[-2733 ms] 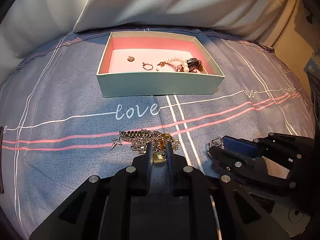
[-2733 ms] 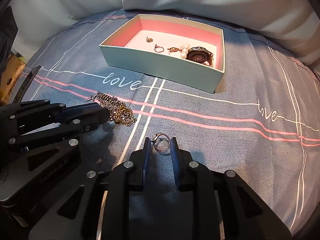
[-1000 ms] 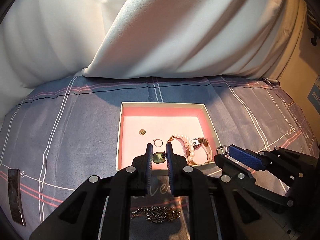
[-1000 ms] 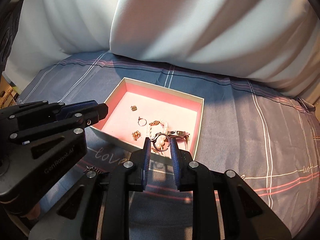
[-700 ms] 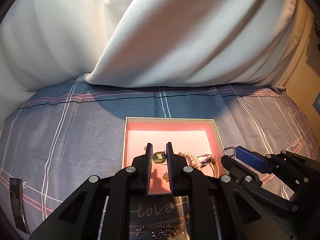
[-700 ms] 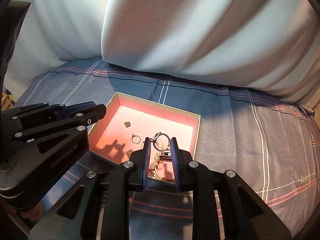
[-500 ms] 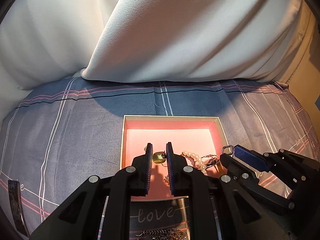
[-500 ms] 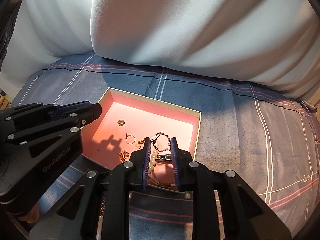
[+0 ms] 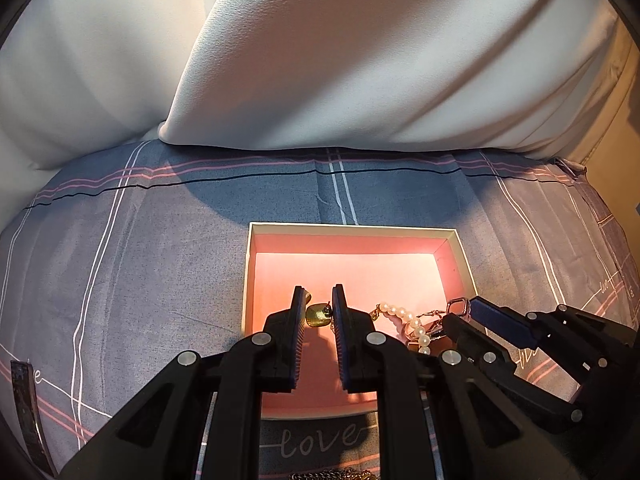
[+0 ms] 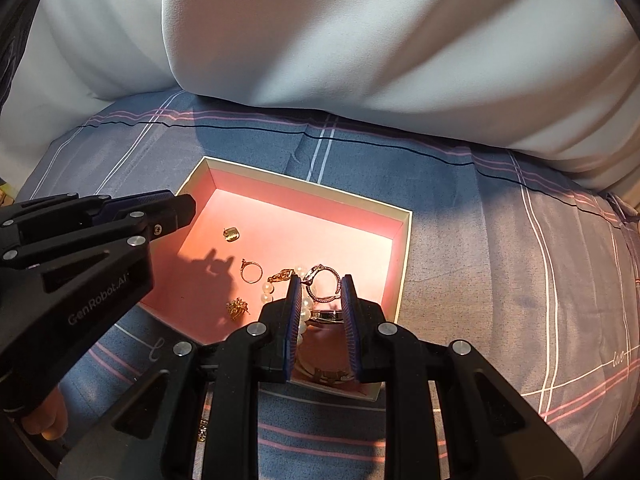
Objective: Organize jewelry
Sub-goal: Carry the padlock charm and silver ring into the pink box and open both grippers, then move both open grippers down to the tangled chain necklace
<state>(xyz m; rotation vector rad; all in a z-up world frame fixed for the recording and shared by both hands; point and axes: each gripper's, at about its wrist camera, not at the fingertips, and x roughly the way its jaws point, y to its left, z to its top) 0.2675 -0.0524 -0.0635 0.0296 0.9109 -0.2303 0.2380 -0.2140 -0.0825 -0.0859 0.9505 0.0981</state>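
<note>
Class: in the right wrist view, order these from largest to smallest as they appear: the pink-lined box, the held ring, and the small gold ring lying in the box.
1. Pink-lined box
2. Held ring, though nearness to the camera may enlarge it
3. Small gold ring

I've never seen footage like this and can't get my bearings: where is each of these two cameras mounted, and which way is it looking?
Left wrist view: sits on the left gripper, looking forward and down along its fingers, which pinch a small gold pendant above the pink-lined box; the right gripper intrudes at right.
Right wrist view: sits on the right gripper, facing down likewise, fingers clamping a ring over the box; the left gripper and a fingertip show at left.
Shared: box, pearl bracelet, bedsheet, white pillow.
</note>
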